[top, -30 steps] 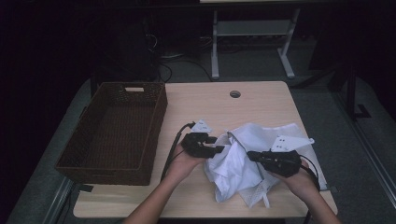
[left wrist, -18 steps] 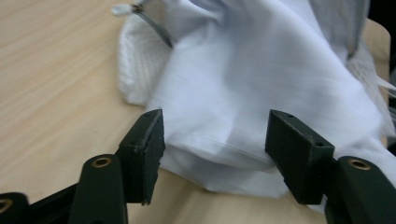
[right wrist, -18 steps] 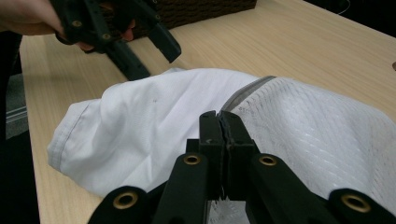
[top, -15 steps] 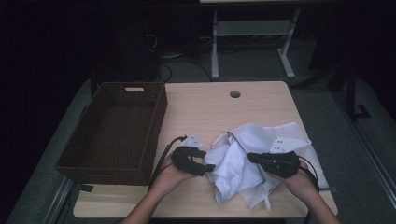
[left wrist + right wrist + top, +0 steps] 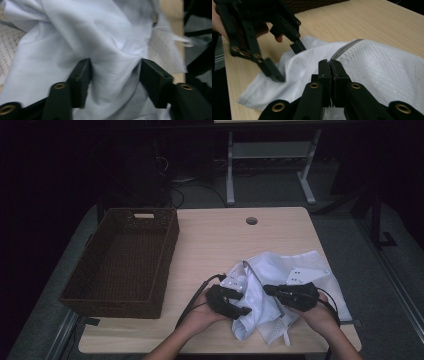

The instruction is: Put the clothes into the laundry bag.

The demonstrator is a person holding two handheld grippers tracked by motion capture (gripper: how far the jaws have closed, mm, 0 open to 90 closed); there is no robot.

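High view: tongs at shirt

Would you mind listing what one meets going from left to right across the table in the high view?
Wicker basket → left tool, its jaws standing apart around a fold of the white garment → right tool, shut on the garment → the bare right edge of the table.

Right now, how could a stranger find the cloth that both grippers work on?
On the light wooden table, look right of the dark woven basket, near the front edge. The white garment lies crumpled there, the only soft, pale thing, partly mesh.
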